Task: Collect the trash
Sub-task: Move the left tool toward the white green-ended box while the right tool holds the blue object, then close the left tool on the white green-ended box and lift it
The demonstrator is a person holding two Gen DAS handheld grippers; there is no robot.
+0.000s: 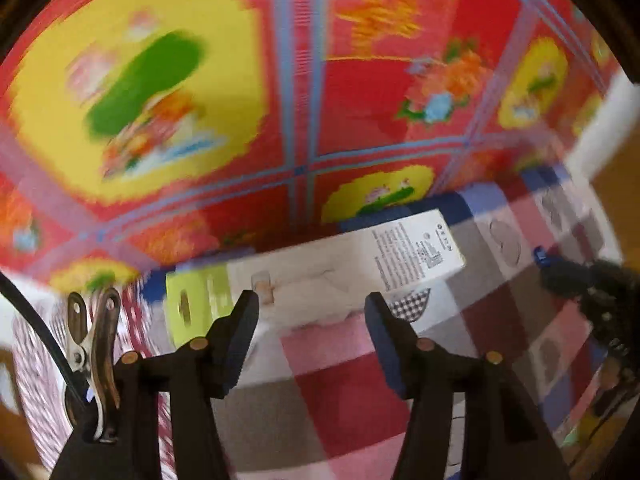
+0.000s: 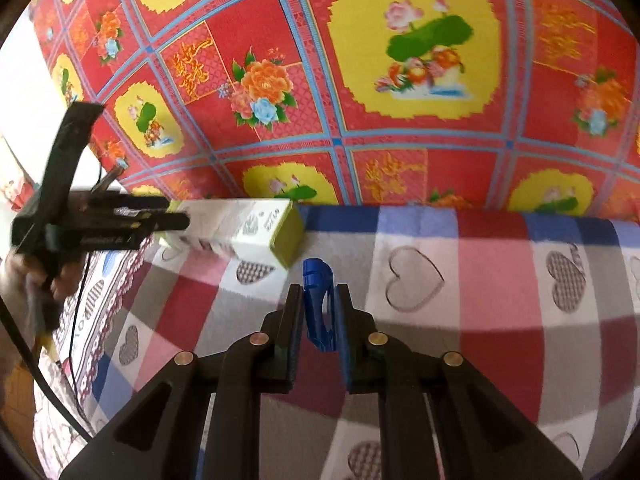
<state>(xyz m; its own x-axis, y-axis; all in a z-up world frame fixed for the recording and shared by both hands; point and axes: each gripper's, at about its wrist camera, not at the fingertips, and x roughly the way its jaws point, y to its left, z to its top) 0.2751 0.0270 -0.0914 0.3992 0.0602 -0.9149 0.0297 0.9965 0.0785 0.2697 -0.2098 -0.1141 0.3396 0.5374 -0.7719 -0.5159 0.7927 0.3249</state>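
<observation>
The long white box [image 2: 240,230] with green ends lies on the checked blanket [image 2: 500,280] at its far edge, right against the red and yellow flowered cloth [image 2: 400,80] that rises behind the blanket. One green end of the box faces the right gripper; the other end sits toward the left side of the blanket.

The left gripper [image 1: 312,304] has its jaws parted, about half open, and nothing is between its 2 fingers [image 1: 240,336]. They stand just in front of the box's long side, with the box [image 1: 320,272] lying across the gap beyond the tips; whether the tips touch the box I cannot tell. In the right wrist view the left gripper [image 2: 176,212] reaches in from the left edge and overlaps the near end of the box, with a hand [image 2: 36,280] on its handle. A metal clip [image 1: 92,344] and a black cable [image 1: 36,320] hang at the left of that gripper.

The right gripper [image 2: 320,296] is pinched nearly closed on a small blue plastic clip [image 2: 318,304], held upright between the pads, just beside the green end of the box and apart from it.

To the right of the box the blanket is open, checked with hearts, all the way along its far edge. At the left the blanket drops off over its side edge, where a patterned sheet [image 2: 100,300] hangs down.
</observation>
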